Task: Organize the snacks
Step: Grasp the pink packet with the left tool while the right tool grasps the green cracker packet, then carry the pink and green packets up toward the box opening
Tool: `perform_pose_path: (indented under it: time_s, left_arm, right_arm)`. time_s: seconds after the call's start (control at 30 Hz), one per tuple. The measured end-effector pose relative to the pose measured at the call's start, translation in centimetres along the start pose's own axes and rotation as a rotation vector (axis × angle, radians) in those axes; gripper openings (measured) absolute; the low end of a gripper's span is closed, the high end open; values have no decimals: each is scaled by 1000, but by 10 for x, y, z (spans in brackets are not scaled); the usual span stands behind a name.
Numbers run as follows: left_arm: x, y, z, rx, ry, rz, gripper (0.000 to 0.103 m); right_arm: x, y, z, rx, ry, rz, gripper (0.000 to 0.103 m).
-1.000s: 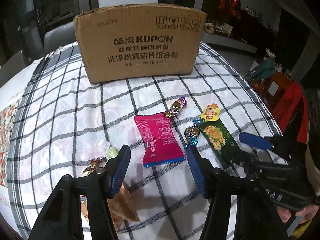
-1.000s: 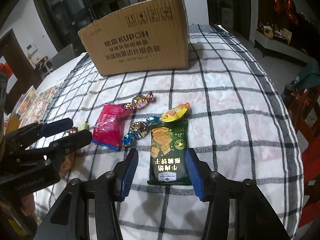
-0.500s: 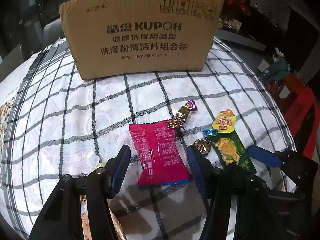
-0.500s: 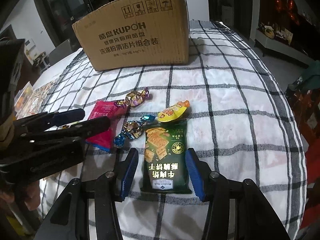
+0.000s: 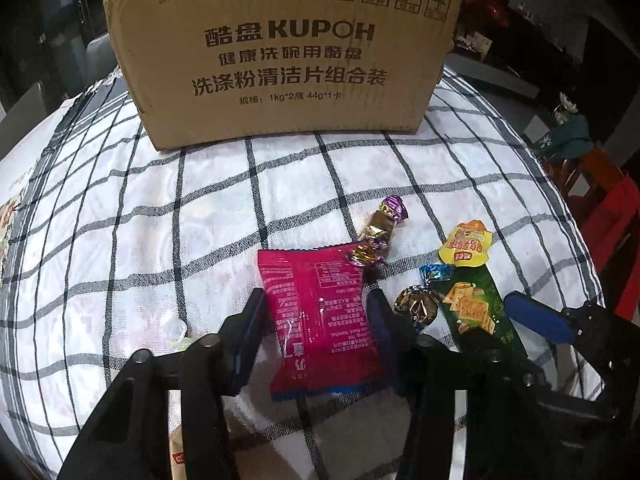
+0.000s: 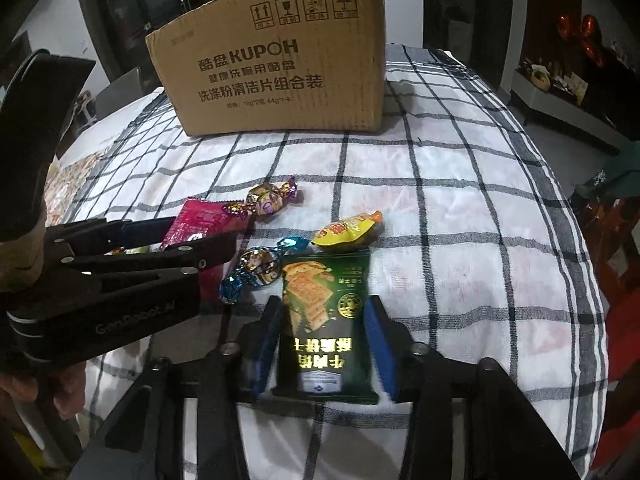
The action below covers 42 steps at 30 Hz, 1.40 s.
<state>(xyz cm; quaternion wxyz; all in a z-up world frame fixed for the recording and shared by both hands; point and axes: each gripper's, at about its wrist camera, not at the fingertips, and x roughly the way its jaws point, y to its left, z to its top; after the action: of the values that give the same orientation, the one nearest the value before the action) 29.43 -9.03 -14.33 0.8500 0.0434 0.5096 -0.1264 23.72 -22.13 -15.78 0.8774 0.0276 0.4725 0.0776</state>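
While both sets of jaws stand wide apart, the left gripper (image 5: 316, 312) straddles the pink packet (image 5: 320, 320) and the right gripper (image 6: 326, 320) straddles the green cracker packet (image 6: 326, 320); neither clamps. Both packets lie flat on the checked cloth (image 6: 460, 240), in front of the cardboard box (image 6: 276, 68), with wrapped candies (image 6: 256, 268) between them.

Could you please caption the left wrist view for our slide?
Open left gripper straddling a pink snack packet before the cardboard box.
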Motion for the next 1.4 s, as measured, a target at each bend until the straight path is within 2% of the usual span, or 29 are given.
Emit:
perform_pose_path:
  time_s: [0.03,0.1,0.2,0.27,0.3,0.33,0.63,0.87,1.13,1.4]
  left_arm:
    - [0,0,0,1,-1,-1,47]
    - [0,-1,0,3,-1,-5,44]
    - [-3,-1,-1,9,0,-8,40]
    - [-5,-1,-3,9,-1,-11,39]
    - [-7,0,-4,7,-4,-9,38]
    - [-12,1,-6,7,-17,-7,38]
    - [-47,11,-22,-24,-73,-26,37]
    - [-53,9,-28,-33,-78,-46,37]
    - [-59,5,-31,-31,-89,-52,37]
    - [-76,-2,-33,2,-135,-46,37]
  right_arm:
    - [0,-1,0,4,-3,-4,31]
    - [-1,-5,2,20,-7,3,26]
    - [-3,-7,2,24,-13,8,26]
    - [-3,-6,1,25,-11,13,34]
    - [-4,-5,1,19,-11,23,43]
    - [-5,-2,0,6,-18,23,47]
    - [3,11,-2,-65,-17,-29,47]
    - [7,14,-3,-89,-16,-65,47]
    - [-3,9,-5,-49,-27,-26,45]
    - [-31,7,-8,-24,-71,18,45]
